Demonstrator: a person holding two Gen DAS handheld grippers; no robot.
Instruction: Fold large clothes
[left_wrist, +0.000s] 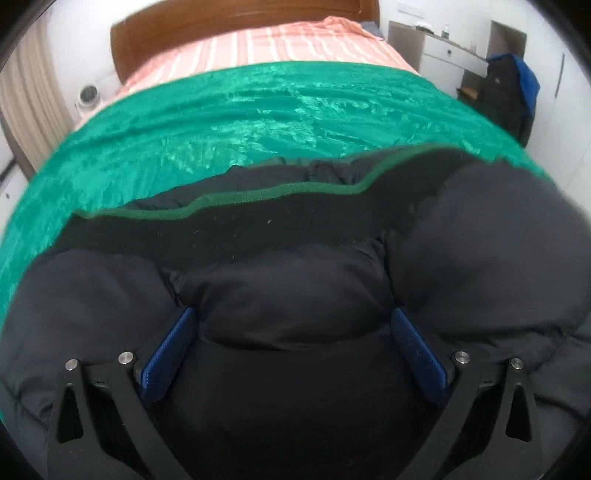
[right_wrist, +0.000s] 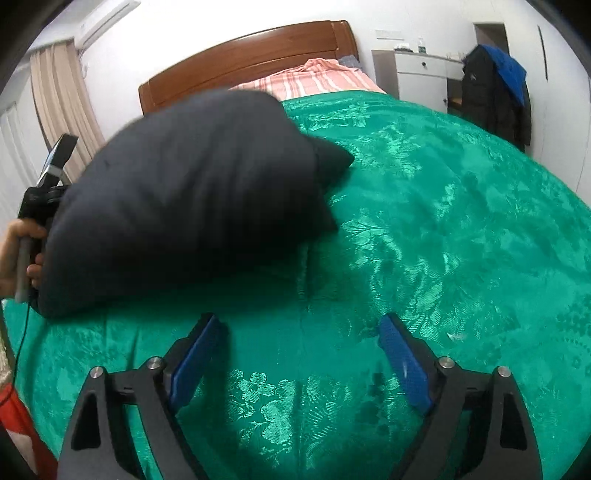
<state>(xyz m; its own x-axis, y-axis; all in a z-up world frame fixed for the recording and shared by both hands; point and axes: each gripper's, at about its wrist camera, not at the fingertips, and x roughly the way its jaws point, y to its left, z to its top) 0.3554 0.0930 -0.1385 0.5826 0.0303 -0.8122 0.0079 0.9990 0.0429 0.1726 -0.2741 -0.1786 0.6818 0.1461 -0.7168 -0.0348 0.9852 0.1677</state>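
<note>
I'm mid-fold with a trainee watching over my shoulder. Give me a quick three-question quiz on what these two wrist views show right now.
1. True or false: the right gripper holds a fold of the black padded jacket.
2. Multiple choice: what lies directly under the jacket? A) the green bedspread B) bare floor C) a wooden table
3. Fill in: between the left gripper pads bulges a fold of the ____.

Key:
1. False. Its jaws stand open over bare bedspread with nothing between them.
2. A.
3. Jacket. The padded fabric fills the gap from pad to pad, so it looks gripped.
</note>
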